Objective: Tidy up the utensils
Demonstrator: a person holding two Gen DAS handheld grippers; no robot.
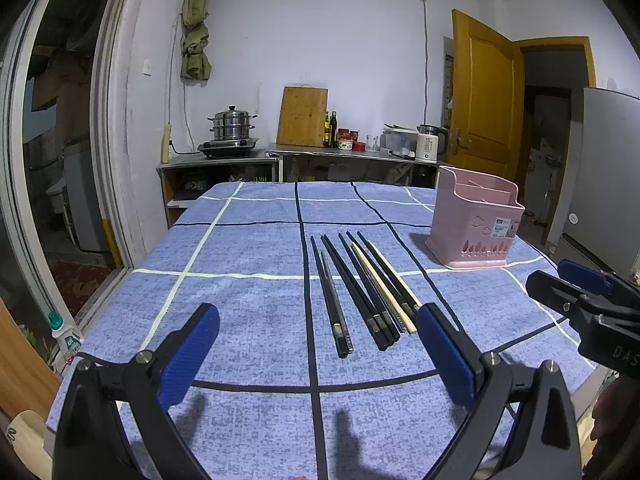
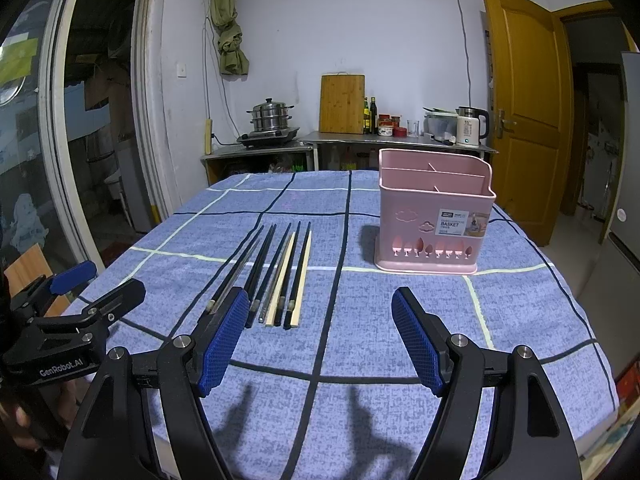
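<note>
Several chopsticks point(image 1: 360, 288), mostly black with two pale ones, lie side by side on the blue checked tablecloth point(image 1: 240, 248); they also show in the right wrist view point(image 2: 276, 272). A pink utensil basket point(image 1: 476, 224) with empty compartments stands upright to their right, also in the right wrist view point(image 2: 434, 216). My left gripper point(image 1: 318, 316) is open and empty above the near ends of the chopsticks. My right gripper point(image 2: 320, 300) is open and empty, hovering just right of the chopsticks and in front of the basket.
The right gripper shows at the right edge of the left wrist view point(image 1: 580, 296); the left gripper shows at the left of the right wrist view point(image 2: 80, 308). Behind the table stand a steel counter point(image 2: 360, 140) with steamer pot point(image 2: 272, 116), cutting board, bottles and kettle point(image 2: 470, 126).
</note>
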